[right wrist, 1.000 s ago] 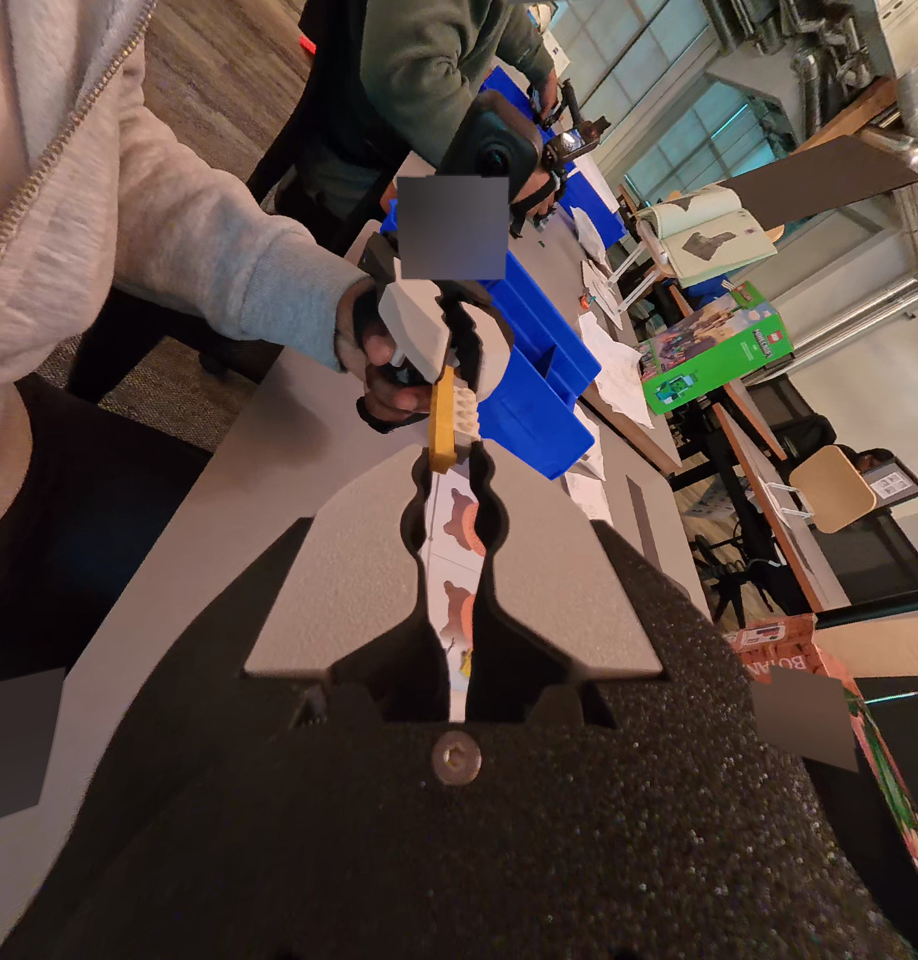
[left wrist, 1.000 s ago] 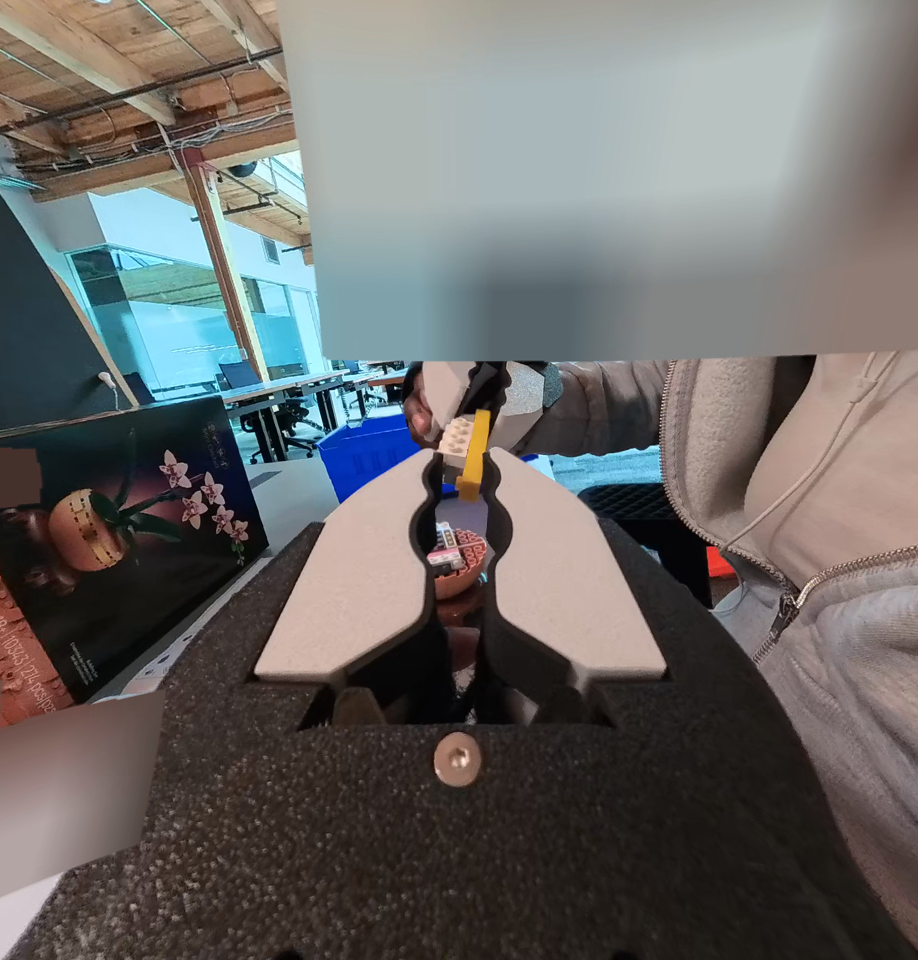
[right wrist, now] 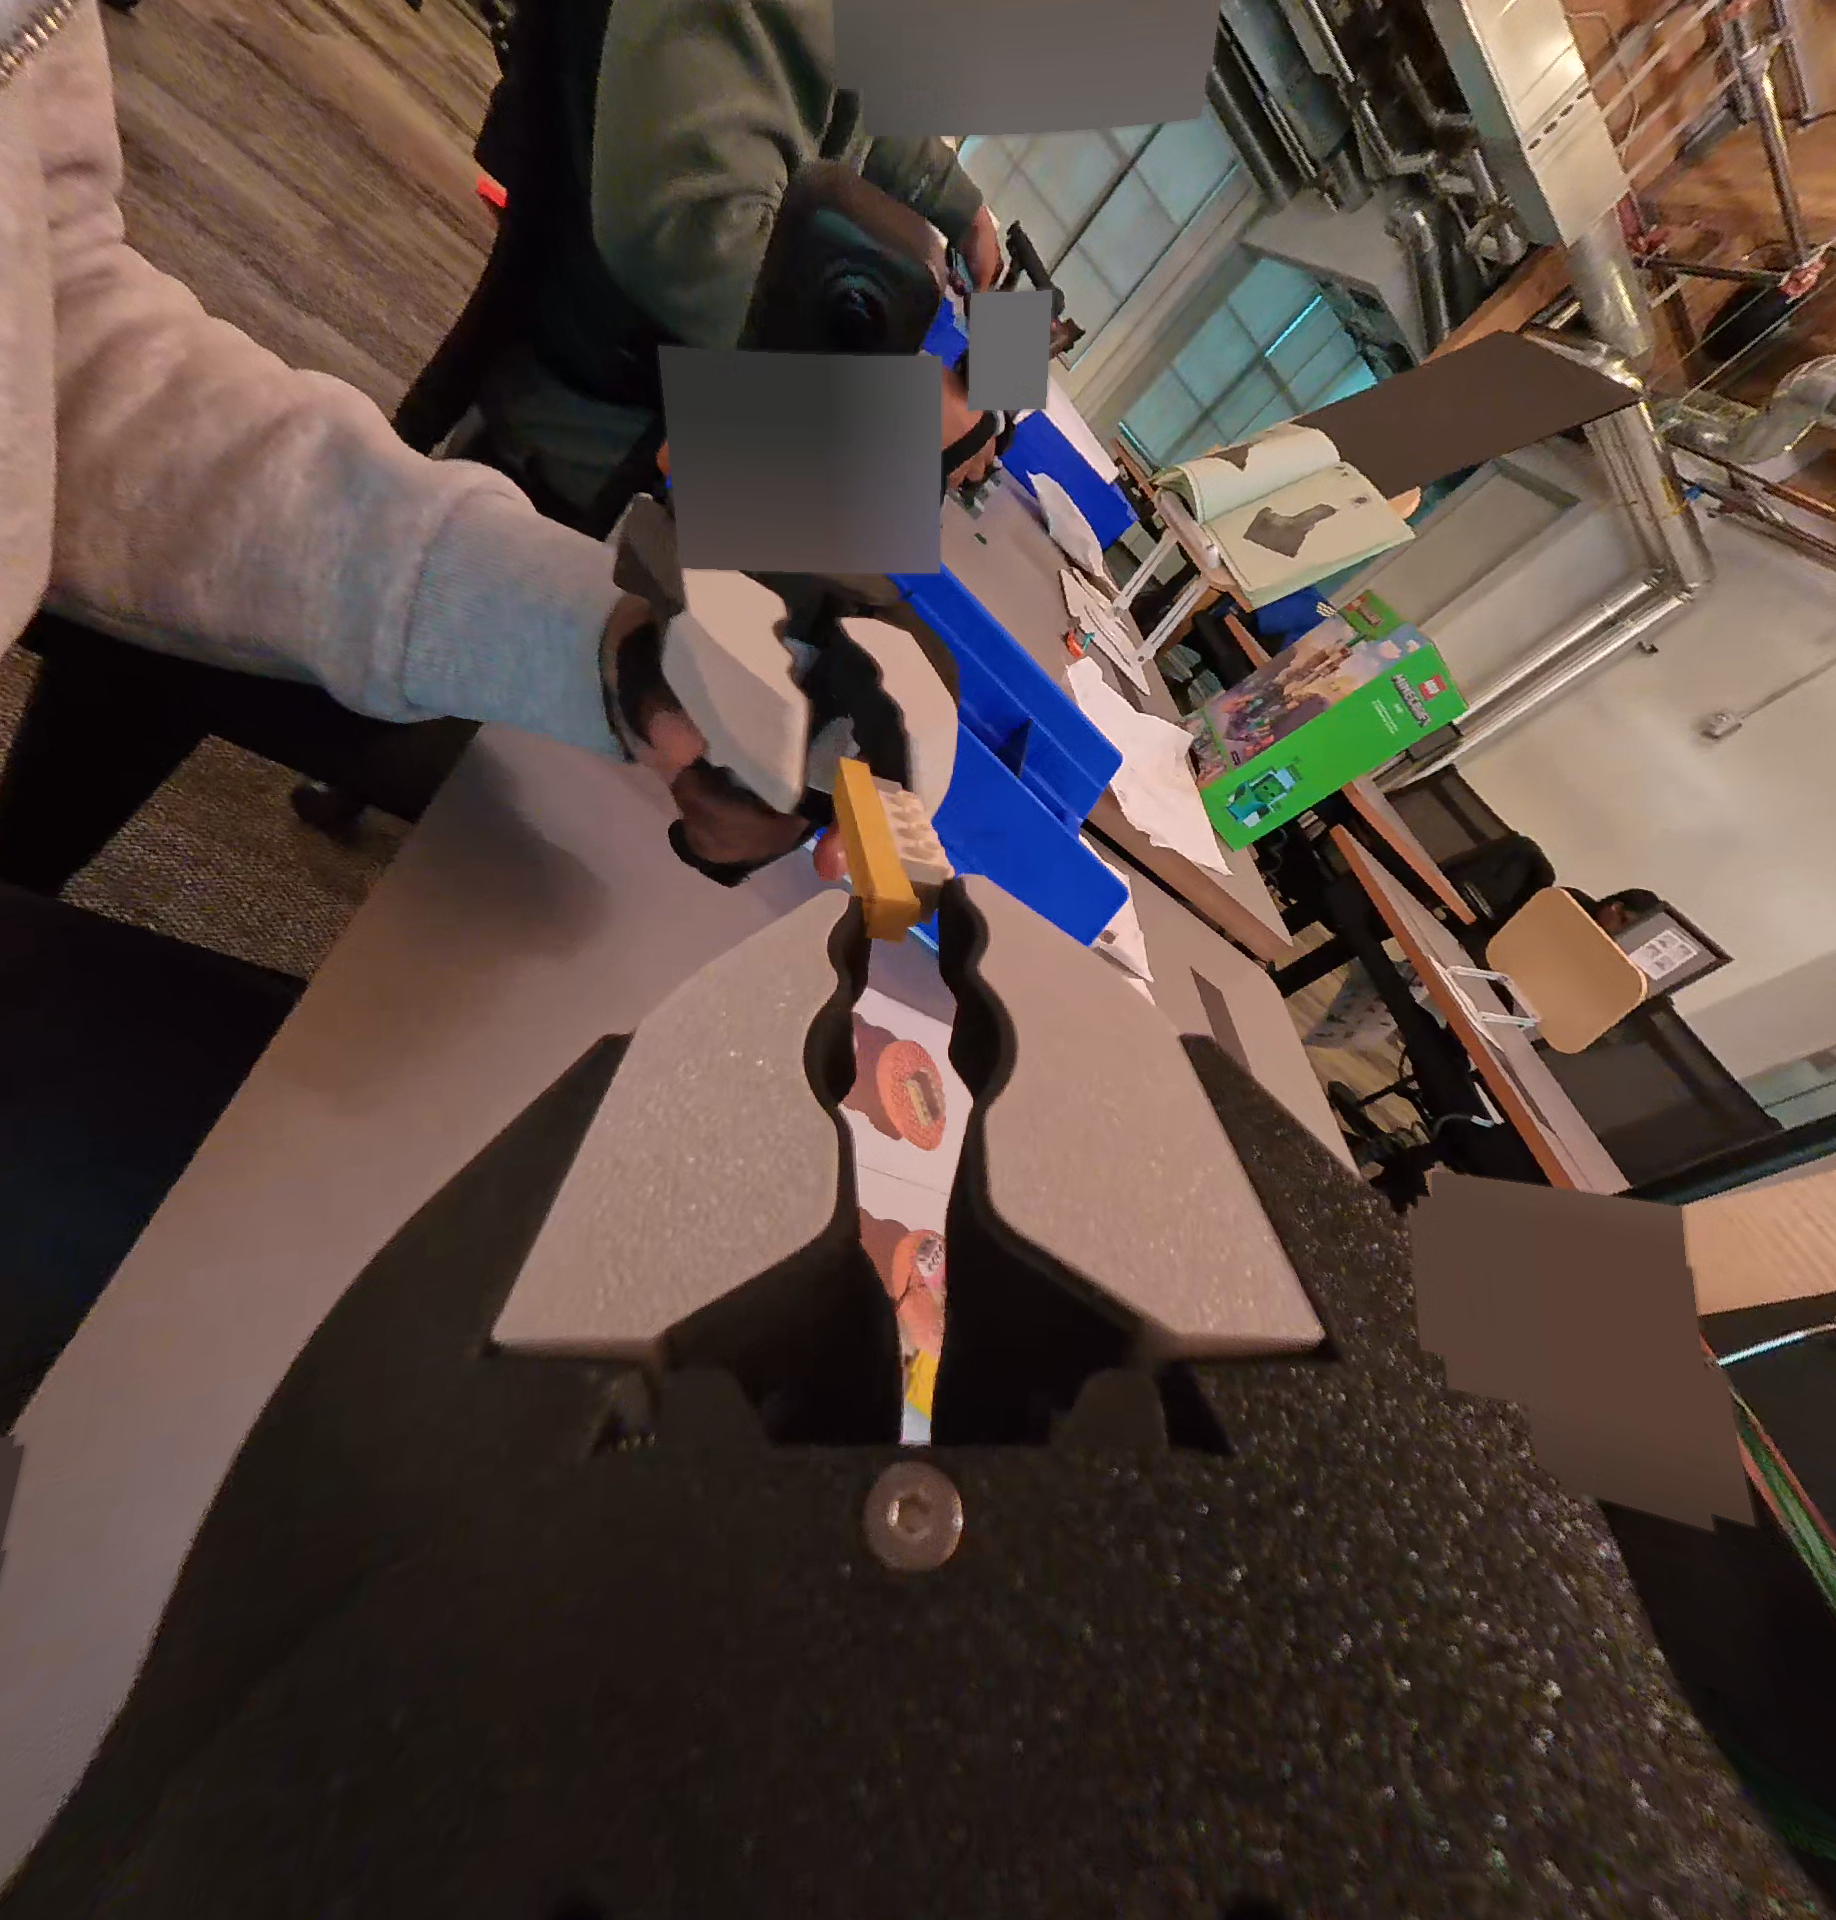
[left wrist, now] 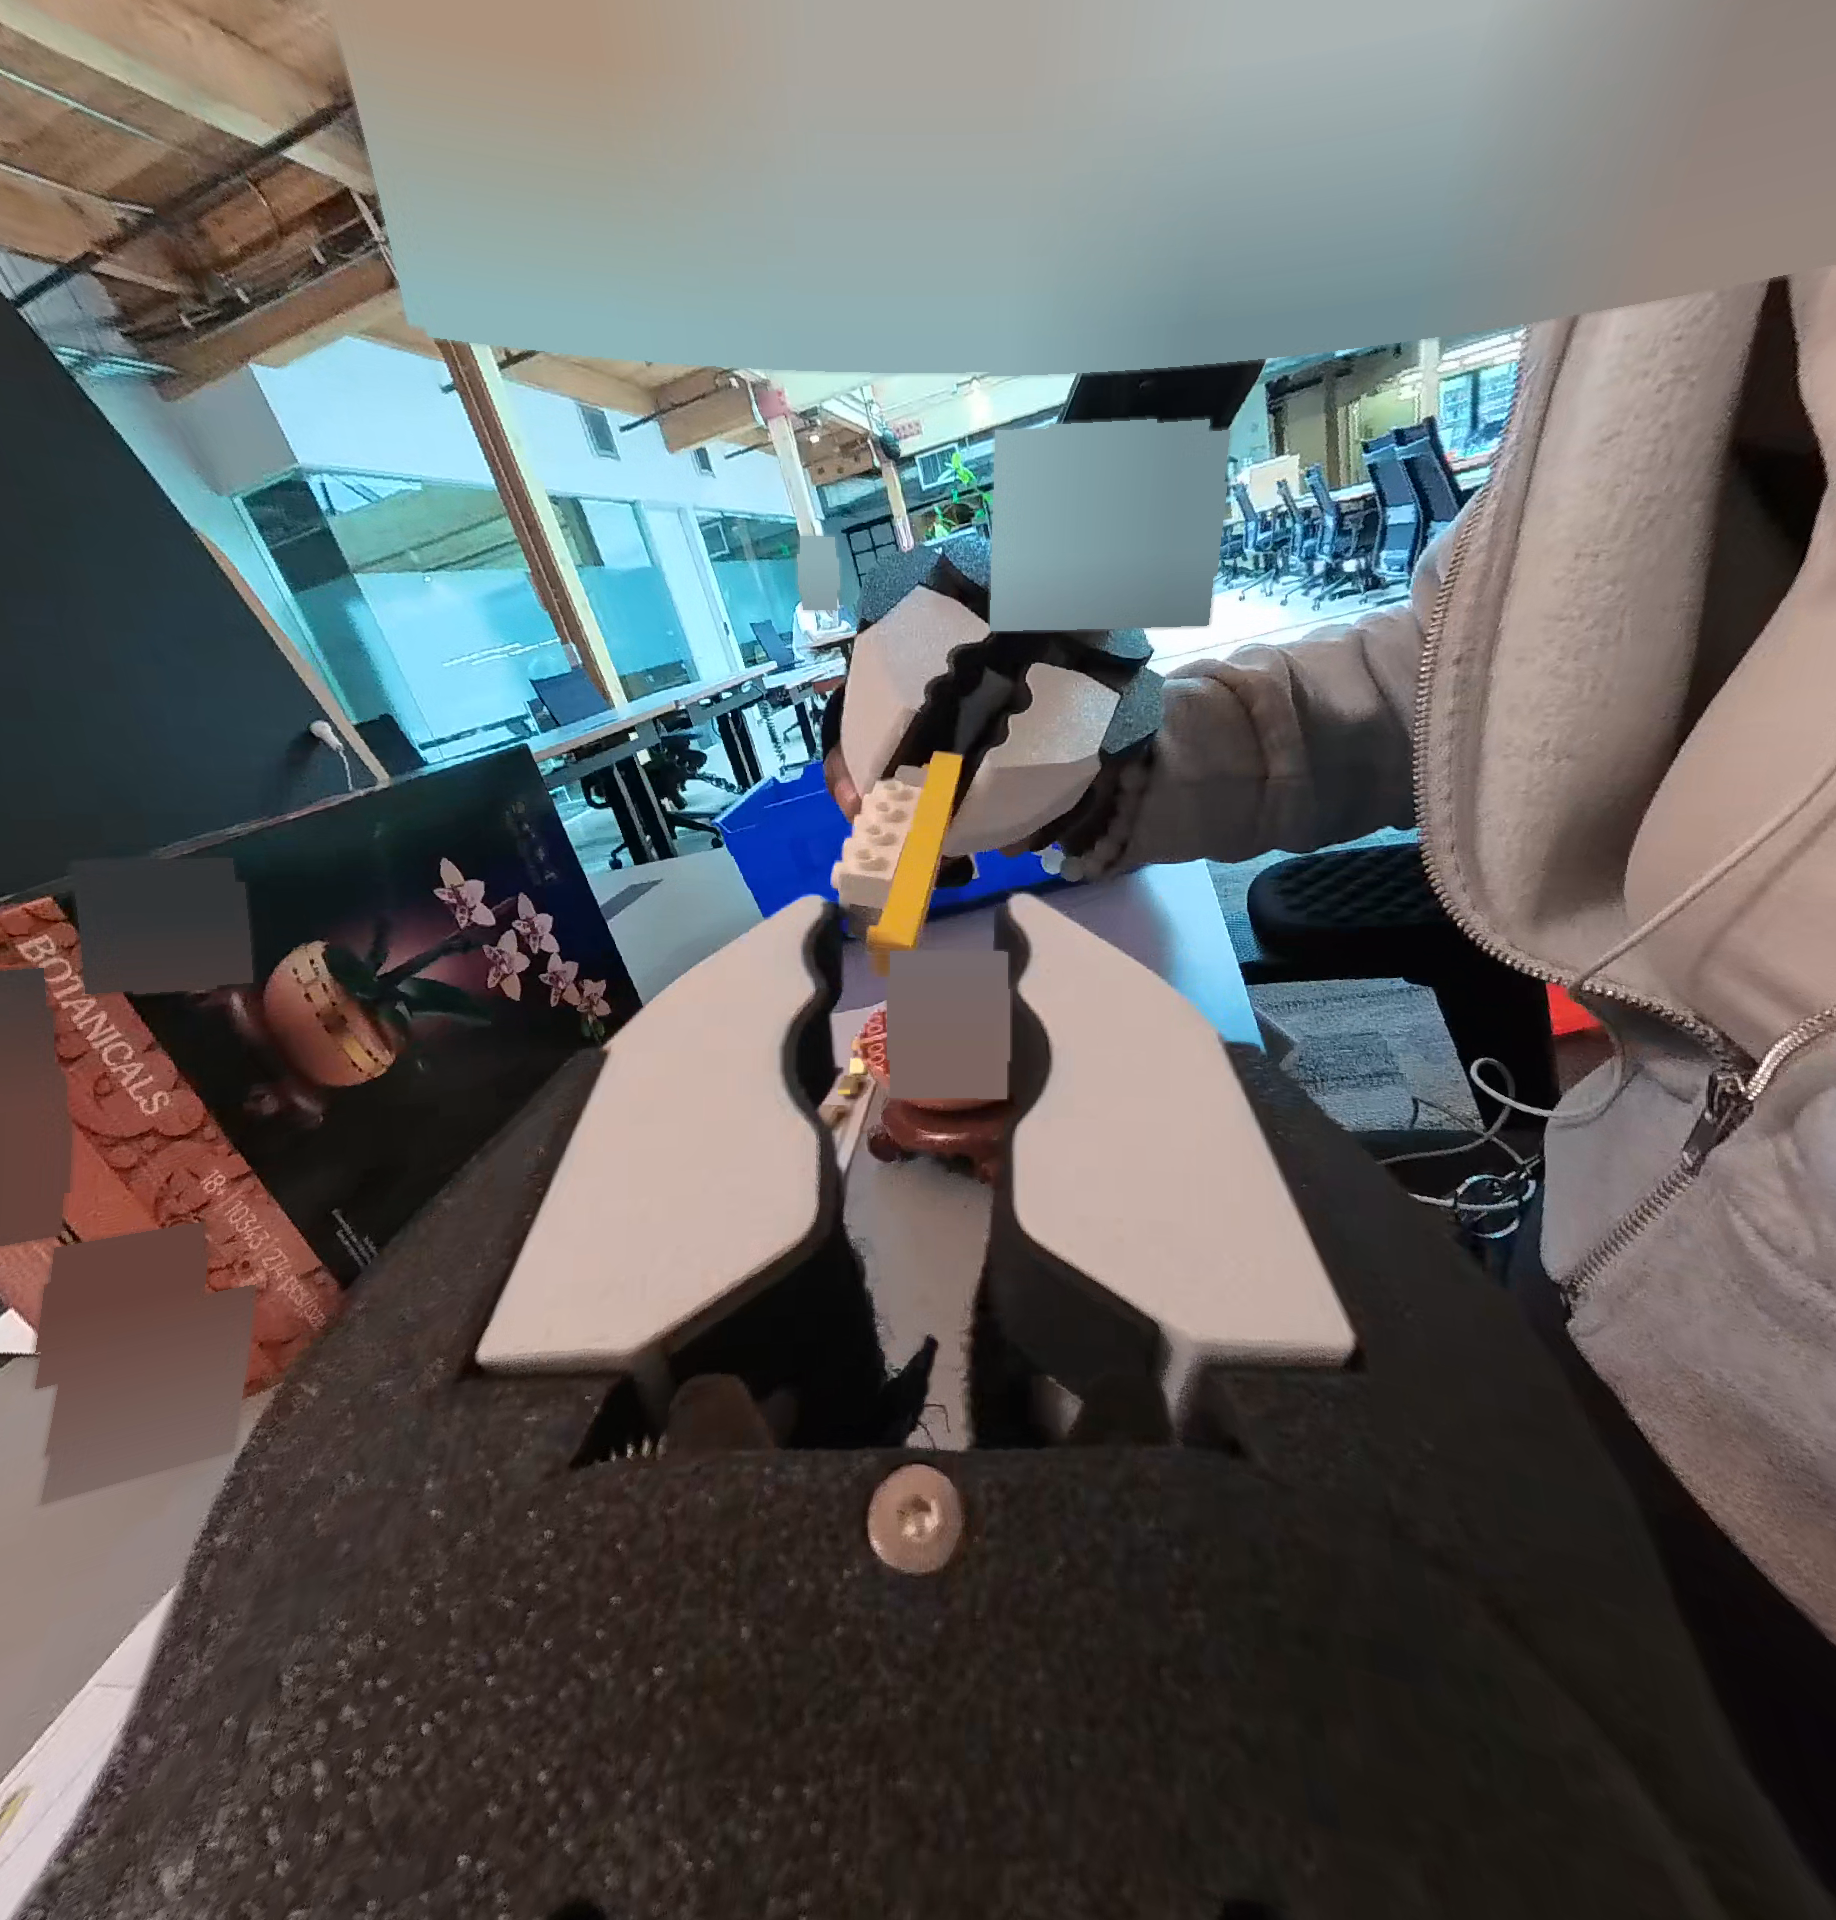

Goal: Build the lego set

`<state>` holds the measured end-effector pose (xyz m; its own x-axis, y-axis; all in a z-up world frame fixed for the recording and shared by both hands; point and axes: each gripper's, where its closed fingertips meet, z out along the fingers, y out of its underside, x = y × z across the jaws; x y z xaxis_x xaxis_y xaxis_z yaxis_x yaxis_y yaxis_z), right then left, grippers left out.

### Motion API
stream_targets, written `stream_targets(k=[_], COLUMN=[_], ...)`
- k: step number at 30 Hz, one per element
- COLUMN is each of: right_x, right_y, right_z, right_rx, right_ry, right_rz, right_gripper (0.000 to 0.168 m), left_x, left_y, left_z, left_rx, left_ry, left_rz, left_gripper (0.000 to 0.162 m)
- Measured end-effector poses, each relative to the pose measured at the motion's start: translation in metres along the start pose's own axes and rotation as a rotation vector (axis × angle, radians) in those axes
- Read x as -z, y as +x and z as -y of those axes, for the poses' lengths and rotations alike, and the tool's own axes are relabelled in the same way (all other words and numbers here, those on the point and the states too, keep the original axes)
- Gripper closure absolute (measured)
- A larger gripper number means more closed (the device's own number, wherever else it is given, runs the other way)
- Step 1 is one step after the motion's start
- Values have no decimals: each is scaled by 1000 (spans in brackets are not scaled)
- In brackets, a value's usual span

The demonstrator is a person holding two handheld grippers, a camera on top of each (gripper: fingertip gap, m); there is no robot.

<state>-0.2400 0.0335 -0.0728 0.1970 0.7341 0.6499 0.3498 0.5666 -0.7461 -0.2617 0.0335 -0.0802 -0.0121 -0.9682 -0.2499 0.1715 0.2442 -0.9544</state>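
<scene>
Now pinched at one end by right gripper (right wrist: 893,904) — plate (left wrist: 919,852) with brick (left wrist: 878,842): likely light, stiff, best gripped across flat faces; left gripper (left wrist: 916,920) wide open, empty.

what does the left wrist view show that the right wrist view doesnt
Only the left wrist view: a dark box with a flower picture and a brown round piece beyond the open left gripper.

Only the right wrist view: a green box, an open booklet and a second person in a green top.

Both: the yellow plate with its white brick, held by the right gripper, and the blue bin.
</scene>
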Motion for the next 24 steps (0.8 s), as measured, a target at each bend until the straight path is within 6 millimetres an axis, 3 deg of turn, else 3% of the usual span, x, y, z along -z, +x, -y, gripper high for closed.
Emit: stream_targets(k=[2,9,13,14,16,17,19,20,24], right_x=[-1,0,2,2,0,-1,-3,-3,-4], right_y=[-3,-12,-5,-6,-9,-11,-15,-17,-21], right_z=[2,5,7,7,6,7,10,11,12], right_rx=[-3,19,4,-6,-11,-11,-17,-14,-17], right_ry=[8,-12,0,6,12,18,33,37,31], right_rz=[7,73,44,50,56,61,74,82,104], right_gripper=[155,155,155,155,155,155,155,155,155], left_x=[2,4,1,0,-1,-2,-4,-5,-2], left_y=[-2,7,4,3,5,9,14,16,18], left_z=[1,0,2,3,4,4,3,1,2], left_rx=[-3,-12,-31,-47,-82,-88,-88,-89,-106], left_ry=[6,-21,-18,-15,-7,-7,-13,-20,-38], left_rz=[7,-55,-12,0,6,-14,-45,-54,-69], left_gripper=[148,149,148,146,122,122,129,142,145])
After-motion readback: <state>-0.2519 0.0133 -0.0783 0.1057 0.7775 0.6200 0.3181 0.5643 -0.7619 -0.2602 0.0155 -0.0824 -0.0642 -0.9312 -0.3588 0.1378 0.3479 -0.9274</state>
